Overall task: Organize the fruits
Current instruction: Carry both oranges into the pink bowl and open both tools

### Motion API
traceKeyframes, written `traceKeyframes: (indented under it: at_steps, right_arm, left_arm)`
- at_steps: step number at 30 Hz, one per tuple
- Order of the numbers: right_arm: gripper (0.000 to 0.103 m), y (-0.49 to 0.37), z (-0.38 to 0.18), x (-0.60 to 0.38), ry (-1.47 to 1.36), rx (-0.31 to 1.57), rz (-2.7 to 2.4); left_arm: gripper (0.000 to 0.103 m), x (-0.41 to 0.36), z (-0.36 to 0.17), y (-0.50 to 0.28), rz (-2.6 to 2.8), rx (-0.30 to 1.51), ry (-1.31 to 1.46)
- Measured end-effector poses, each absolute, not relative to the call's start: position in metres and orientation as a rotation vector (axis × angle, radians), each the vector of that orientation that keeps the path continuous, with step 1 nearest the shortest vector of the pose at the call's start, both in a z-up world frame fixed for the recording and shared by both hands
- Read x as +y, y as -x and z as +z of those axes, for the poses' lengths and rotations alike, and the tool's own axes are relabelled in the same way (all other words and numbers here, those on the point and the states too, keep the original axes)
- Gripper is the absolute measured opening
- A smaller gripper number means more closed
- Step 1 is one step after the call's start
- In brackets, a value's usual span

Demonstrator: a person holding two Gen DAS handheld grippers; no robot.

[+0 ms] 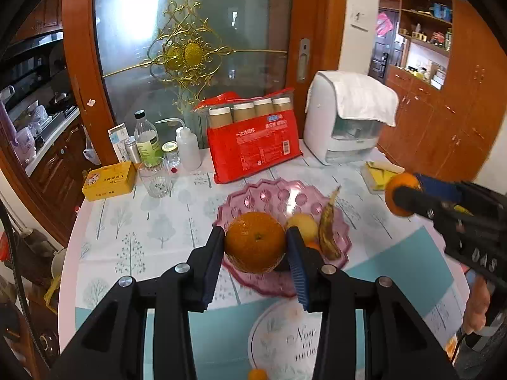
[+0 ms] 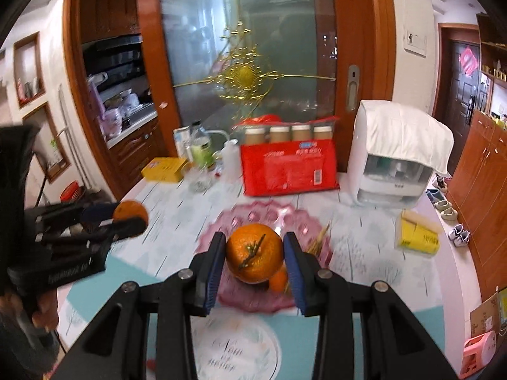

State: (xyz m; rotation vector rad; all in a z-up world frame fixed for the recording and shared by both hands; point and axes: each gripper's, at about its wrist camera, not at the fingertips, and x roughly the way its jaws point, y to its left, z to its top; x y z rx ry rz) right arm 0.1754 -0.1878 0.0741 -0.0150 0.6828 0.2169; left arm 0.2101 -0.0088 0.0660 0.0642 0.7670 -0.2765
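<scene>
Holding 1 orange (image 1: 255, 242) in the left gripper (image 1: 255, 247) and another orange (image 2: 254, 253) in the right gripper (image 2: 255, 255), both jaws look clamped on smooth round peel. Either fruit could, I'd guess, squirt free and roll off the worktop (image 1: 158, 221) past the pink dish (image 1: 272, 196) at frame centre.

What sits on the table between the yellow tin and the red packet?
A drinking glass, bottles, a small jar and a white squeeze bottle; clearest in the left wrist view.

"Now" legible on round white mat (image 1: 285, 338); other print unreadable.
</scene>
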Motion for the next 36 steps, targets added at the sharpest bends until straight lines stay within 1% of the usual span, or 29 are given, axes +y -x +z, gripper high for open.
traceKeyframes:
  at_steps: [3, 6, 12, 18, 23, 28, 32, 36]
  right_arm:
    - [0.038, -0.214, 0.070, -0.196, -0.025, 0.708, 0.214]
    - [0.038, -0.250, 0.053, -0.203, -0.060, 0.743, 0.219]
    - [0.038, -0.308, -0.011, -0.204, -0.121, 0.856, 0.230]
    - [0.038, -0.350, -0.079, -0.197, -0.159, 0.974, 0.246]
    - [0.038, -0.373, -0.112, -0.185, -0.146, 1.021, 0.255]
    - [0.039, -0.386, -0.126, -0.175, -0.110, 1.025, 0.240]
    - [0.044, -0.389, -0.130, -0.175, -0.116, 1.031, 0.229]
    - [0.046, -0.385, -0.125, -0.174, -0.110, 0.998, 0.241]
  left_arm:
    - [0.038, -0.016, 0.052, -0.234, -0.243, 0.793, -0.064]
    - [0.038, -0.023, 0.025, -0.261, -0.211, 0.854, -0.060]
    - [0.039, -0.038, -0.043, -0.303, -0.162, 0.986, -0.064]
    - [0.039, -0.045, -0.094, -0.322, -0.139, 1.080, -0.064]
    - [0.039, -0.046, -0.115, -0.330, -0.131, 1.109, -0.074]
    - [0.039, -0.043, -0.125, -0.335, -0.121, 1.127, -0.069]
    - [0.041, -0.042, -0.132, -0.338, -0.111, 1.140, -0.061]
    - [0.059, -0.042, -0.133, -0.338, -0.127, 1.137, -0.052]
